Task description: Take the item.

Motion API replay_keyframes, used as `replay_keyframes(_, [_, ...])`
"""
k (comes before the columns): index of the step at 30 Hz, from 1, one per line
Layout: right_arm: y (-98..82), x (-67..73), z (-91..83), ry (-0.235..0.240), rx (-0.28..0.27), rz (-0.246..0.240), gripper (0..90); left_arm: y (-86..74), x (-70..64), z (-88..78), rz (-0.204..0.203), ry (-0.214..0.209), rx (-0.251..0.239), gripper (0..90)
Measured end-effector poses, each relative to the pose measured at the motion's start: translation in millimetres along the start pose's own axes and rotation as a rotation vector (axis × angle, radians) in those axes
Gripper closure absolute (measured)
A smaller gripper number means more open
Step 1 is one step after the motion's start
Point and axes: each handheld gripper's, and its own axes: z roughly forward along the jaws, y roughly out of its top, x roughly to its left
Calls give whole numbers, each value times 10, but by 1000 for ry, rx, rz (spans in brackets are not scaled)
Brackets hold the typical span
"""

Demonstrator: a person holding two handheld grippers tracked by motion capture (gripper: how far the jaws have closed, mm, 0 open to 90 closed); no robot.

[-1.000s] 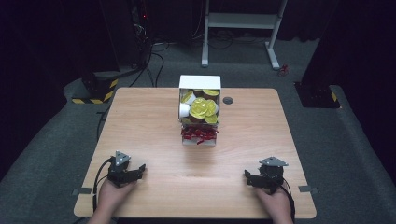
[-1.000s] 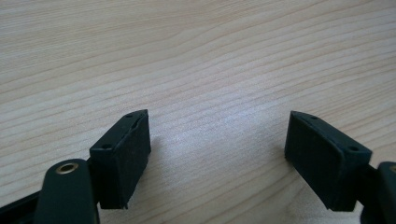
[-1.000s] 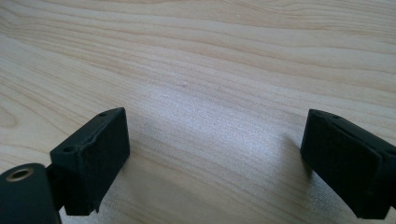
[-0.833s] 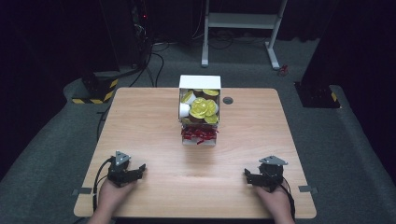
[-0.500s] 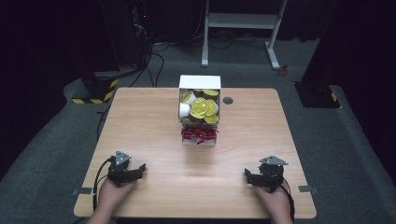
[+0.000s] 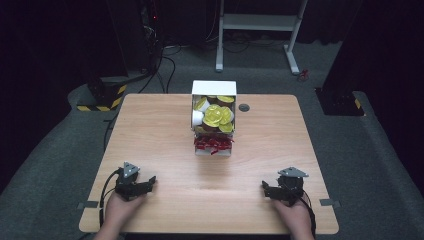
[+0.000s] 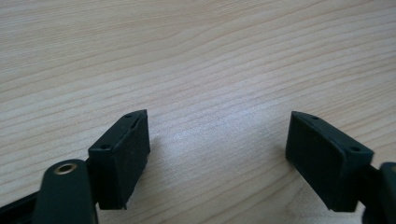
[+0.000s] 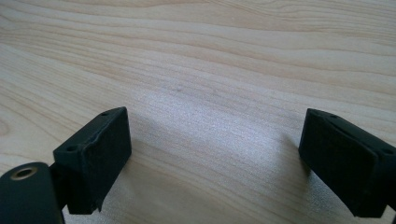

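I hold the left tool point(image 6: 150, 181) and the right tool point(image 6: 266, 189) low over the near edge of the table point(image 6: 160, 130), each released with its jaws spread wide over bare wood; the left jaws have just been opening a little, with nothing between them. The white box point(image 6: 214, 88) of yellow-lidded cups point(image 6: 215, 116) stands at the far middle of the table, well apart from both tools, with a red bundle point(image 6: 213, 144) at its near end.

Dark rm, grey carpet point(image 6: 60, 165), wood table point(image 6: 160, 125).
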Motion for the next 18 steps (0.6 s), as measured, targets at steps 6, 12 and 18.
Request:
replay_keyframes(6, [0,0,0,0,0,0,92,6,2,6,1,-5,0,211])
replay_keyframes(12, [-1,0,0,0,-2,0,92,6,8,-17,15,6,2,245])
replay_keyframes(18, [-1,0,0,0,-2,0,92,18,-11,-63,29,19,-10,288])
